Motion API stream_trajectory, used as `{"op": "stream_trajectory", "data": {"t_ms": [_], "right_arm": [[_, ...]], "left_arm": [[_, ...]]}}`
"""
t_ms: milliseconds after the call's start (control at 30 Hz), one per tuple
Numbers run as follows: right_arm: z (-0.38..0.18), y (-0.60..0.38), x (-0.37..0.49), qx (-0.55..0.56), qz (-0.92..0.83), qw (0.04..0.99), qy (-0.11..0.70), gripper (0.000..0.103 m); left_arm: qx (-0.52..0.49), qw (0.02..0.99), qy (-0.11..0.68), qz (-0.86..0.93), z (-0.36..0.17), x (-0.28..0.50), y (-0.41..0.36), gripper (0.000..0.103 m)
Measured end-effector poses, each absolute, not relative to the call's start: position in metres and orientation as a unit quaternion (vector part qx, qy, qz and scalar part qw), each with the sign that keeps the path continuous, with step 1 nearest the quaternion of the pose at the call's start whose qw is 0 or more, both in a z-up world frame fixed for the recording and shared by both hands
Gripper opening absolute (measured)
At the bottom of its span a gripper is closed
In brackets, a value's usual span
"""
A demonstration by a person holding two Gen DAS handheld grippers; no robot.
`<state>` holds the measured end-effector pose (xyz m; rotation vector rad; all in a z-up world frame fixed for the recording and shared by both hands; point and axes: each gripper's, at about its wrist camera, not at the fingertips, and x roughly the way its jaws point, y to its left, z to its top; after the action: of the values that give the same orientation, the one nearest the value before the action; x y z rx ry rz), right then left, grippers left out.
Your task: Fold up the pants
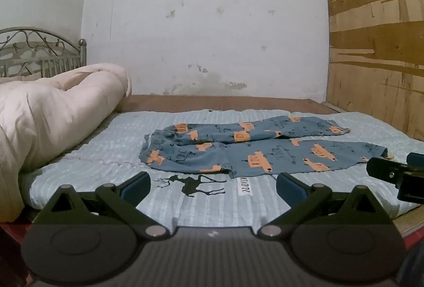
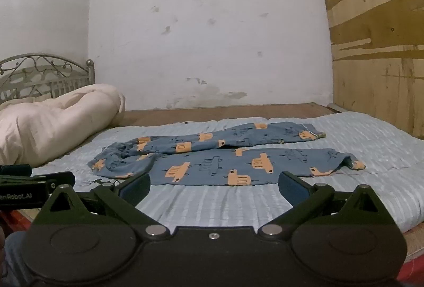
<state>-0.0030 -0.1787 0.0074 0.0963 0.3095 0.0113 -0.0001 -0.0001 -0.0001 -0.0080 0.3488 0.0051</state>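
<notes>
Blue pants with orange car prints lie spread flat on the light blue bed cover, waistband to the left, both legs running right. They also show in the right wrist view. My left gripper is open and empty, just short of the pants' near edge. My right gripper is open and empty, at the near edge of the front leg. The right gripper's finger shows at the right edge of the left wrist view; the left gripper shows at the left edge of the right wrist view.
A rolled cream duvet lies at the left by a metal headboard. A white wall stands behind the bed and a plywood panel on the right. A bare wooden strip runs along the far side.
</notes>
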Motion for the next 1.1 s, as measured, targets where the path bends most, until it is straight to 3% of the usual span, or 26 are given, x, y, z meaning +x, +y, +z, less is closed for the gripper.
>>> {"op": "stream_trajectory", "data": {"t_ms": [1100], "right_arm": [[0.0046,-0.1772,-0.0034,0.049,0.008,0.986,0.160,0.102]], "left_arm": [[0.001,0.985,0.175,0.001,-0.0005,-0.0007,-0.0003,0.102]]}}
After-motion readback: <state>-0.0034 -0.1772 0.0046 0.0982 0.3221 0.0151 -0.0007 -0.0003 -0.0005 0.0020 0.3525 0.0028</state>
